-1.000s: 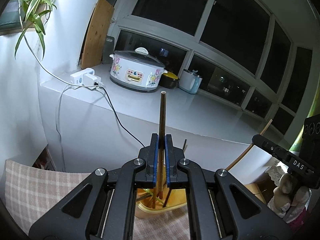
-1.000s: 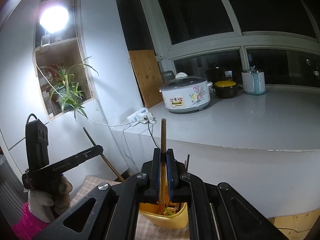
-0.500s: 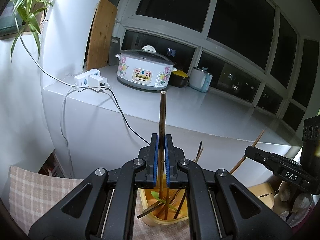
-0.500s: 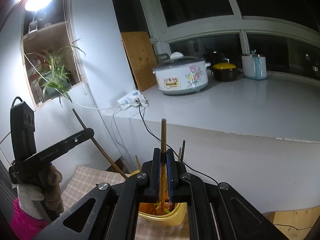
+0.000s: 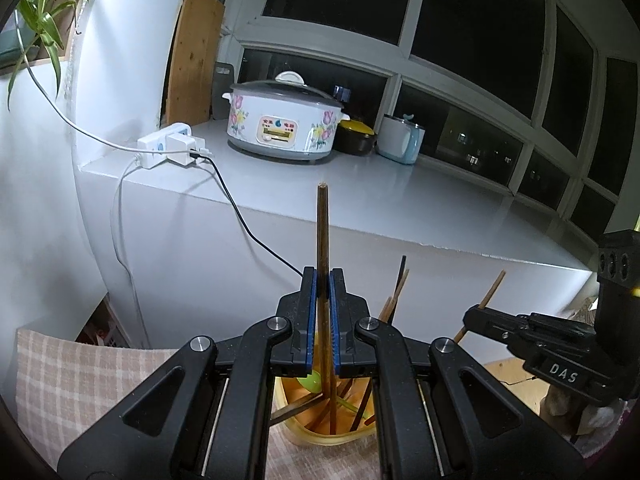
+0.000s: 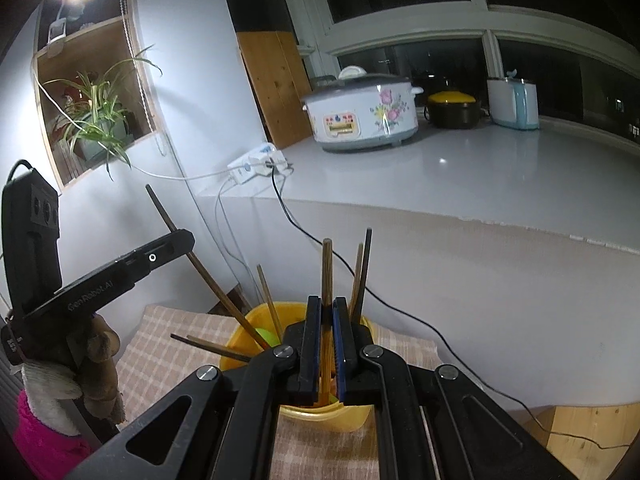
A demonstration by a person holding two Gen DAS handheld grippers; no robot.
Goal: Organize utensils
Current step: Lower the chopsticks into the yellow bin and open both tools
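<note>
Both jaws are clenched, each on 1 chopstick. Your left gripper (image 5: 323, 280) grasps a dark chopstick (image 5: 322, 232) standing nearly upright, its lower end already inside the yellow cup (image 5: 320, 430). Your right gripper (image 6: 327, 308) grasps a lighter stick (image 6: 326, 268), also upright, its lower end hidden behind the jaws, probably in the cup (image 6: 360, 414).

The cup sits near you on the checked cloth (image 6: 160, 344), below the white counter, and already holds several sticks leaning at odd angles, plus something green.

To finish well, keep each stick vertical and lower it into an open gap between the leaning ones. Go down slowly; a tip that catches a slanted stick could tip the light cup. Release 1 hand at a time, only once you judge the tip is on the bottom, then lift straight up so the jaws do not drag neighbours out.
</note>
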